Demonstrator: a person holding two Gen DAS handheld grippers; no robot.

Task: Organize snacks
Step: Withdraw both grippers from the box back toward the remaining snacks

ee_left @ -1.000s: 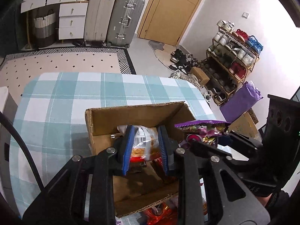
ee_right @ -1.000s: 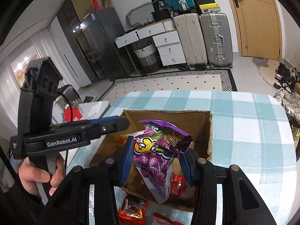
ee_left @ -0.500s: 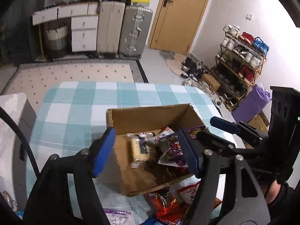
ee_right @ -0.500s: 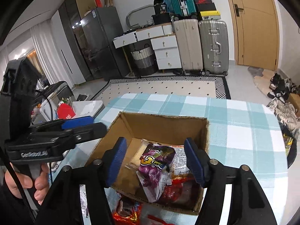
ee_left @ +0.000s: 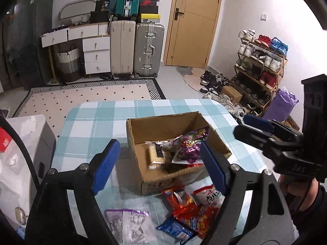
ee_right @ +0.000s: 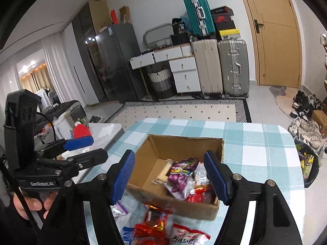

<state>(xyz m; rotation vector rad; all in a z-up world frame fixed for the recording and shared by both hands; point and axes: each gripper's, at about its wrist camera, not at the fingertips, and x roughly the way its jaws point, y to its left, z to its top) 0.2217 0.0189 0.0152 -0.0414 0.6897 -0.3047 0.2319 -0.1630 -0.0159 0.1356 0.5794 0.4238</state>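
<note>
Left gripper (ee_left: 159, 165): jaws have just been opening, now wide, nothing between them. Right gripper (ee_right: 173, 175): same, jaws spread and empty. Cardboard box (ee_left: 163, 126) stands on the checked counter (ee_left: 92, 126); purple snack bag (ee_left: 189, 147) and wafer pack (ee_left: 155, 156) lie inside. More snack packets (ee_left: 192, 208) lie on the counter just in front of the box.

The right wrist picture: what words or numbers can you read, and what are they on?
"GenRobot.AI": white letters, a bit blurred, on the black body of the left gripper.
Snack packets in the cardboard box: print too blurred to read.
Shoe boxes on the suitcases: a logo, no readable words.
</note>
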